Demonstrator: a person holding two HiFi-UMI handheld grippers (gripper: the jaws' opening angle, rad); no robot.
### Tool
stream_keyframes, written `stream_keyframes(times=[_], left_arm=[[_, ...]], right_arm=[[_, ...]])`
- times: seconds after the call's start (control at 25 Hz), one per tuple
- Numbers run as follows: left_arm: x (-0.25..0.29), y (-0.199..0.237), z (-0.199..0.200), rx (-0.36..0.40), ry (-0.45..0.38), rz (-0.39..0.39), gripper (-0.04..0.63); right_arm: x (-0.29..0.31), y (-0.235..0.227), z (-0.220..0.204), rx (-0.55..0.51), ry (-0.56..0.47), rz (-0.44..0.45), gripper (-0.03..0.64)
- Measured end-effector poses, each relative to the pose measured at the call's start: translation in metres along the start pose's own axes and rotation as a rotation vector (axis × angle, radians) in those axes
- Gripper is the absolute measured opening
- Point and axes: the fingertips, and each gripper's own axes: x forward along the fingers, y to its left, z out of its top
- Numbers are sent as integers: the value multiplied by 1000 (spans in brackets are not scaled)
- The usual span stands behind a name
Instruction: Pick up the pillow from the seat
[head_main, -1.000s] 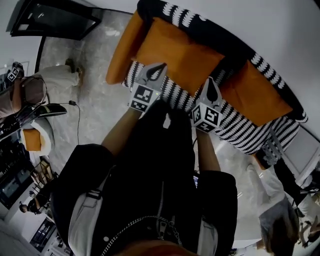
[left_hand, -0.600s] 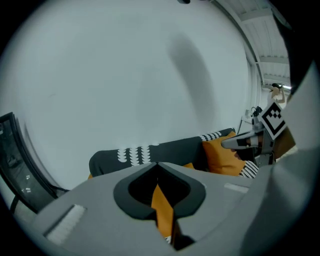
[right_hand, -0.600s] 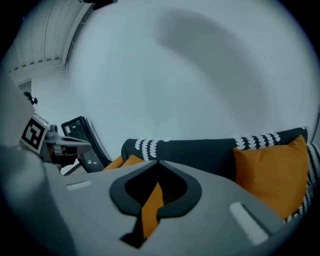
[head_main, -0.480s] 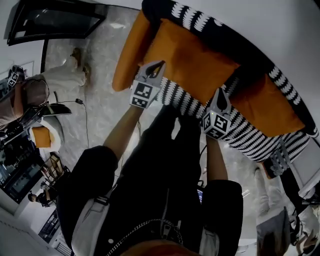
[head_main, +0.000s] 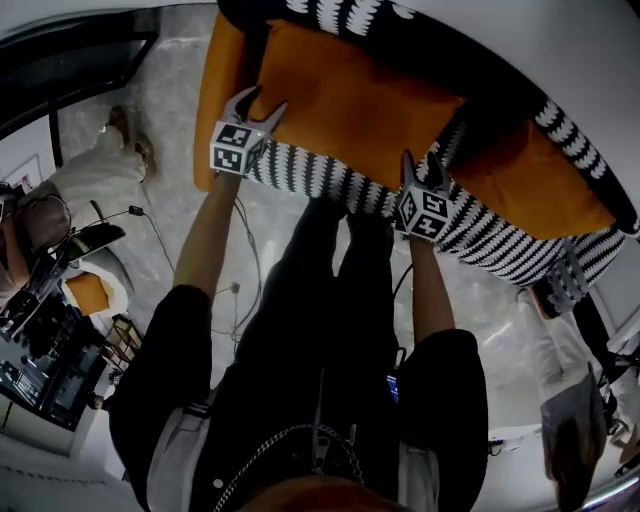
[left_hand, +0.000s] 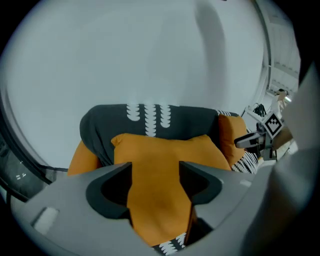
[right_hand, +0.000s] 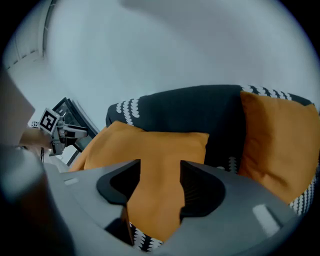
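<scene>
The left tongs (head_main: 257, 102) and right tongs (head_main: 420, 168) have just been opening, with the orange pillow (head_main: 345, 100) framed between each pair but ungripped. Both should bite its near edge evenly before lifting.

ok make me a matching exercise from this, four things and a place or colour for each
1 left gripper
2 right gripper
3 big pillow
4 seat

a black and white pattern
b orange, against the dark backrest
c by the big pillow's left end, head view
d by its right end, near the smaller pillow

Pairs: 1-c, 2-d, 3-b, 4-a

Both grippers' jaws have just been opening, pillow not yet gripped.
</scene>
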Motion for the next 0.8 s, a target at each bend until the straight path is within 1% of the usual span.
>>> stream_keyframes(times=[0.08, 0.16, 0.2, 0.24, 0.36, 0.44, 0.56, 0.68, 0.8], left_arm=[[21, -1, -15, 7, 58, -30, 354], [38, 3, -29, -5, 112, -55, 413], [43, 8, -36, -17, 137, -68, 436], [46, 14, -43, -33, 155, -82, 454], [57, 25, -61, -75, 194, -118, 504], [66, 26, -71, -92, 201, -139, 524], [76, 27, -77, -128, 208, -172, 542], [79, 32, -75, -151, 244, -200, 547], [88, 35, -71, -171, 261, -226, 545]], right_arm=[[14, -22, -9, 51, 28, -6, 290], [33, -36, -16, 100, 55, -5, 374], [44, -37, -22, 116, 77, 2, 426], [55, -35, -29, 124, 103, 11, 462], [81, -34, -50, 107, 174, 27, 530], [88, -39, -58, 108, 196, 33, 550], [97, -47, -66, 172, 213, 70, 588], [109, -48, -72, 258, 265, 129, 594], [117, -47, -64, 295, 309, 170, 593]])
